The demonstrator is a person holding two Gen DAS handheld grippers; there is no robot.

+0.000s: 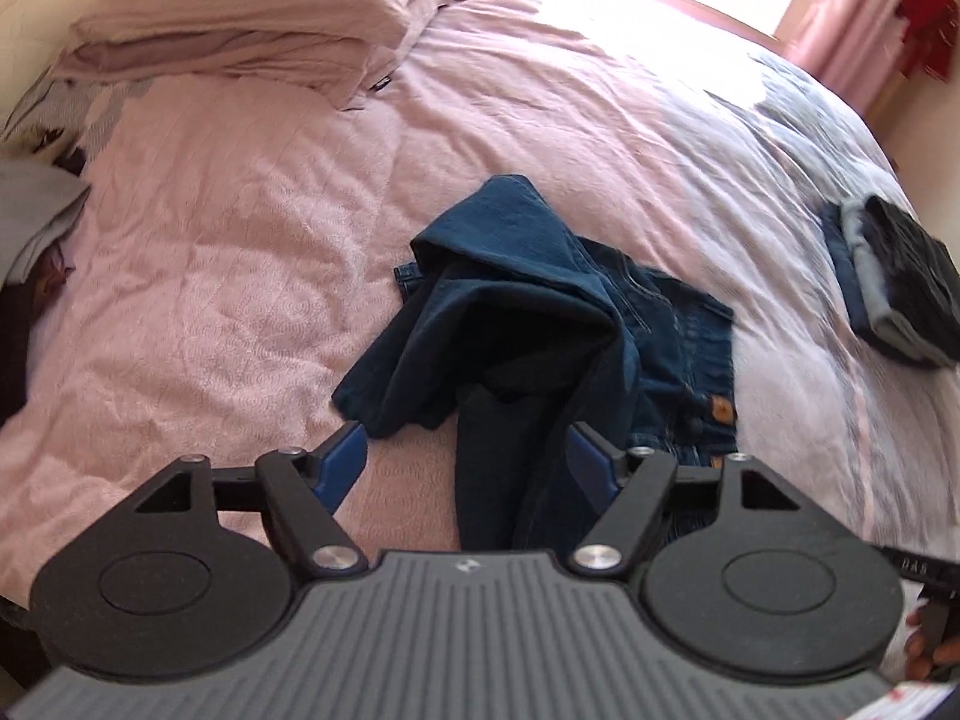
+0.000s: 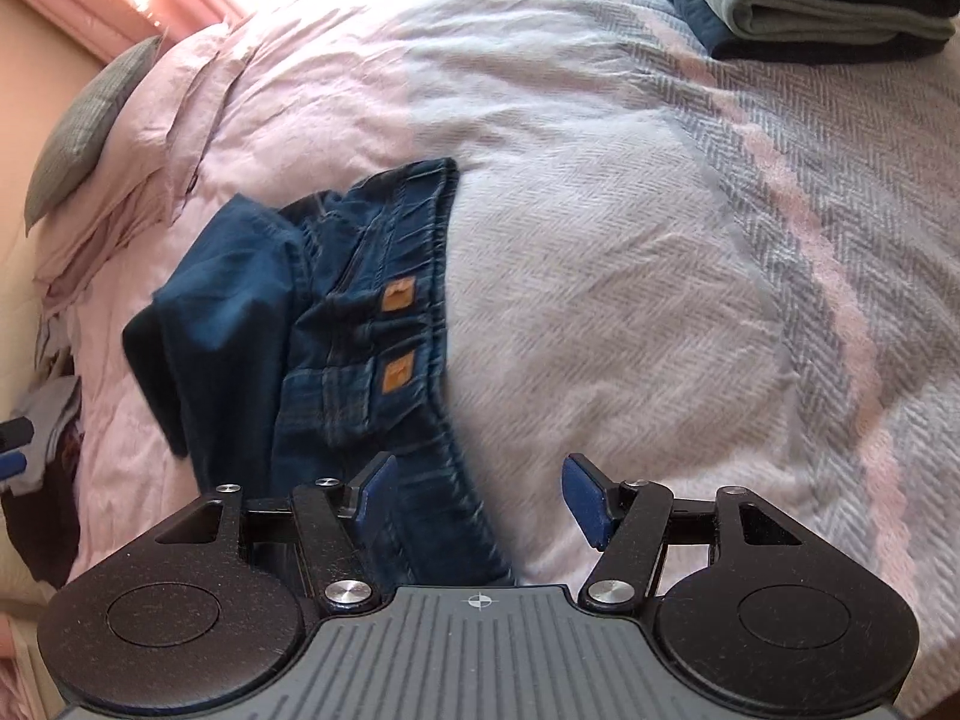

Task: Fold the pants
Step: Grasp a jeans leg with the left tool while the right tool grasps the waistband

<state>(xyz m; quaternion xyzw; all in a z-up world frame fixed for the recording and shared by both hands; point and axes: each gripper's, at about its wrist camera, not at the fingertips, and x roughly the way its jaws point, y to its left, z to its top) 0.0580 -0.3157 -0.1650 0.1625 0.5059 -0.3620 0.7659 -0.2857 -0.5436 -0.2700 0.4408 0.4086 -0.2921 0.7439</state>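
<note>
Dark blue jeans (image 1: 528, 324) lie crumpled mid-bed on the pink cover (image 1: 228, 276), legs bunched over the waistband, two tan tags showing. Left gripper (image 1: 468, 456) hangs over the near leg, jaws spread, cloth between them but not pinched. Right gripper (image 2: 480, 498) is spread too, waistband edge by its left finger (image 2: 375, 489), nothing gripped. Folded stack (image 2: 828, 0) sits well apart on the striped blanket (image 2: 750, 240). Pillows (image 1: 240, 42) at the head.
</note>
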